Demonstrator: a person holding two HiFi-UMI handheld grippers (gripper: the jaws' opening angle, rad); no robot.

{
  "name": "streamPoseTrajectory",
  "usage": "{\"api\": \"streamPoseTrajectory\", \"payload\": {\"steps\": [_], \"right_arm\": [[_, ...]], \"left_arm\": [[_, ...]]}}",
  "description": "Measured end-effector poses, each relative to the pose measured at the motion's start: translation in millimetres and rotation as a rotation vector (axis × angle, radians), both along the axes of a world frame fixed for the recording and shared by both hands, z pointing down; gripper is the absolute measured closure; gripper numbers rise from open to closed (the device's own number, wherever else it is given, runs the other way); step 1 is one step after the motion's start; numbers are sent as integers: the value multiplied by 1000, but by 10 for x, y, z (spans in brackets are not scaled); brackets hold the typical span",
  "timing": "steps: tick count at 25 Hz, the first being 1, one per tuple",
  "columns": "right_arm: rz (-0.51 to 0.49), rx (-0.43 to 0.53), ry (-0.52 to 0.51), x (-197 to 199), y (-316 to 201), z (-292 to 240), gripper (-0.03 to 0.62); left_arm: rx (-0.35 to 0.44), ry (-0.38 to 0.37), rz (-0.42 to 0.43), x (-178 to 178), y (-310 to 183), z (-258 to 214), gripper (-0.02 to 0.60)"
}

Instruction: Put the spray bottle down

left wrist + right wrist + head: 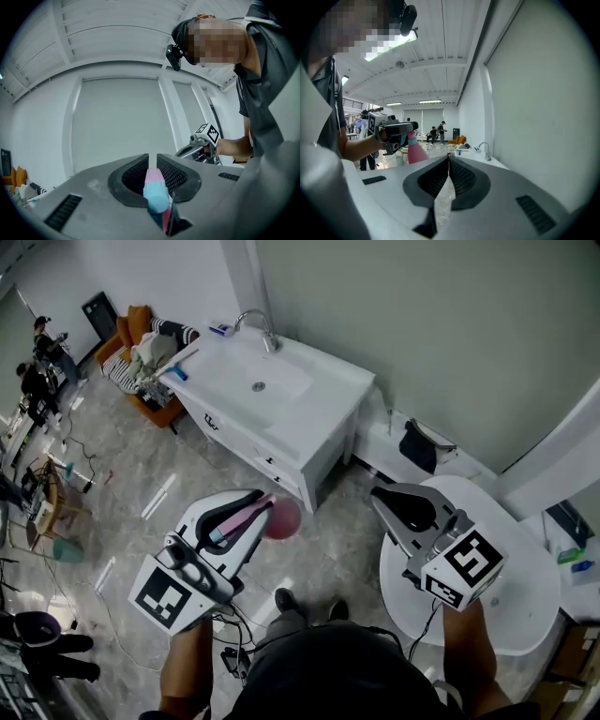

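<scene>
pink with a pale blue head, the spray bottle hangs over the grey floor at the near left. it is clamped at its top end in the left tool, whose jaws are closed on it. the left forearm reaches forward, and that tool points far and rightward. the right forearm holds the right tool above a round white counter, jaws pressed together with nothing between them.

at the far left an orange armchair is heaped with clothes. to its right, a white sink counter carries a basin with a drain at its middle, under a curved tap. a small blue thing lies at its left end.
</scene>
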State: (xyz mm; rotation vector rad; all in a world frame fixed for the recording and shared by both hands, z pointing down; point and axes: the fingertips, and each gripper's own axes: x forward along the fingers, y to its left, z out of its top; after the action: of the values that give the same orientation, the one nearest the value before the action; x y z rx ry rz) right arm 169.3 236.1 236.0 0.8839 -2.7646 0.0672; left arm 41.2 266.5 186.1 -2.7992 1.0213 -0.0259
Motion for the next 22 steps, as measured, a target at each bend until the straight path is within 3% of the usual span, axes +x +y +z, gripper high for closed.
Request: {"api": "streamPoseTrajectory", "payload": {"steps": [7,22], "right_arm": [[50,-1,9,-269,-128,-11,585],[115,6,42,-1198,-412,-4,585]], "left_arm": [[4,22,50,-271,-186,-23,529],[-3,70,126,-1202,-576,41,529]]}}
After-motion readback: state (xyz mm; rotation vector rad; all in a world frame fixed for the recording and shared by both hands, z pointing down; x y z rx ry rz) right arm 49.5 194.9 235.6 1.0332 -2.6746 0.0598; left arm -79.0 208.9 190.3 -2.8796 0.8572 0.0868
